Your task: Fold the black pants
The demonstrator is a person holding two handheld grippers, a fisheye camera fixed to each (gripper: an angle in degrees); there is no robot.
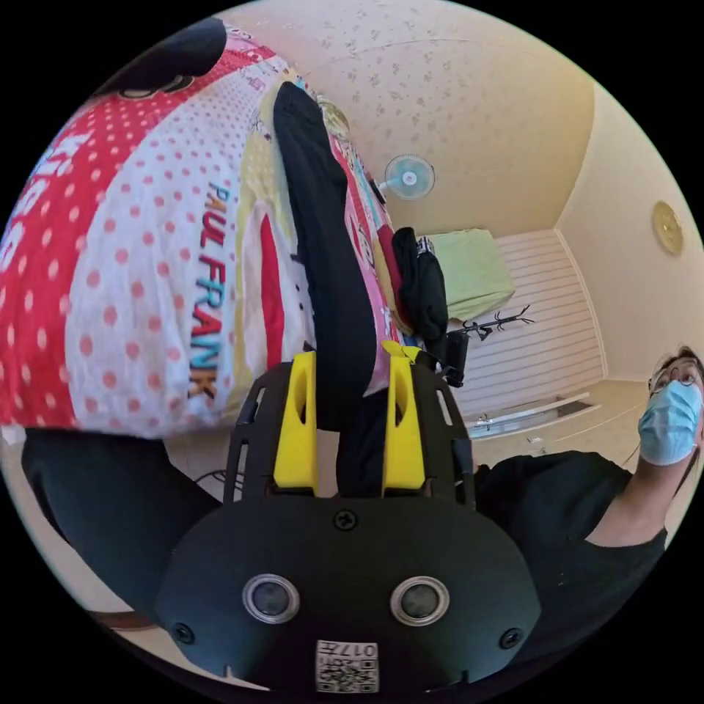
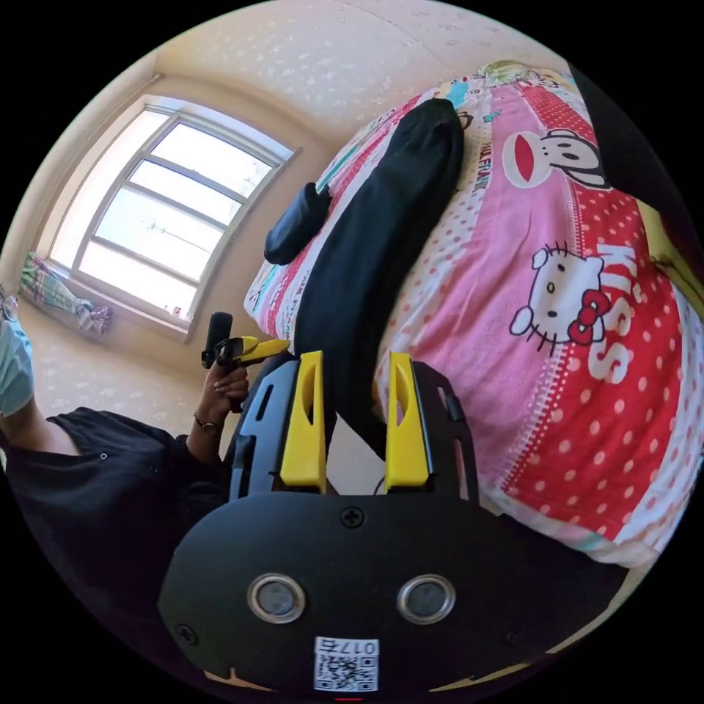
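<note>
Two yellow-jawed grippers, left gripper [image 1: 343, 367] and right gripper [image 2: 355, 367], each with jaws spread apart, straddle the black pants [image 2: 374, 249] stretched along the cartoon-print bedspread [image 2: 587, 345].

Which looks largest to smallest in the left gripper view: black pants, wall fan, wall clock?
1. black pants, by far, though nearest the camera.
2. wall fan.
3. wall clock, close to the fan in apparent size; distance and fisheye distortion leave this unsure.

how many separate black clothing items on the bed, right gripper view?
2: long black pants lying along the cartoon-print bedspread, and a smaller black bundle beside them near the window-side edge. More may be hidden.
</note>
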